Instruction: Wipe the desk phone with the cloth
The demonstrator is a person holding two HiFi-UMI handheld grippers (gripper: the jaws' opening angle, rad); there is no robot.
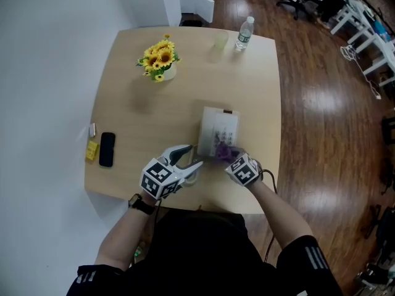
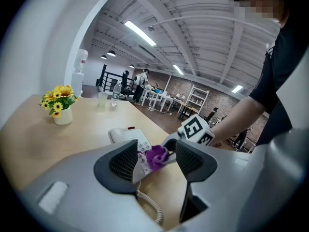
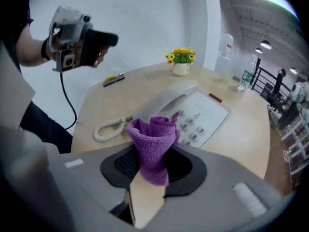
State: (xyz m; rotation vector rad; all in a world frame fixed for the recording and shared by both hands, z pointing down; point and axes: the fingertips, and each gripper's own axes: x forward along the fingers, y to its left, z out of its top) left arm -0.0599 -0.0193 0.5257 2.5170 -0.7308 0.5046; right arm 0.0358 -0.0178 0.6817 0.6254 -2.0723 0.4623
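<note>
Right gripper (image 3: 153,167) was clenched on the purple cloth (image 3: 153,137), which sat bunched over the near end of the desk phone (image 3: 203,110) keypad. Left gripper (image 2: 157,154) was released, jaws apart and holding nothing, at the phone's 8 o'clock above the table (image 1: 154,113). Sunflower pot (image 1: 160,61) stood at the phone's 11 o'clock.

Three cameras, one high and two low, over one table (image 1: 123,97).
The head view looks steeply down from above the near edge and takes in the whole tabletop. The left gripper (image 1: 192,155) view sits low and close, facing across the desk phone (image 1: 217,128) toward the table's far edge. The right gripper (image 1: 226,155) view, closer still, faces the white wall (image 3: 145,28). All three share the phone, the cloth (image 1: 223,148) and the sunflowers (image 1: 159,57).
</note>
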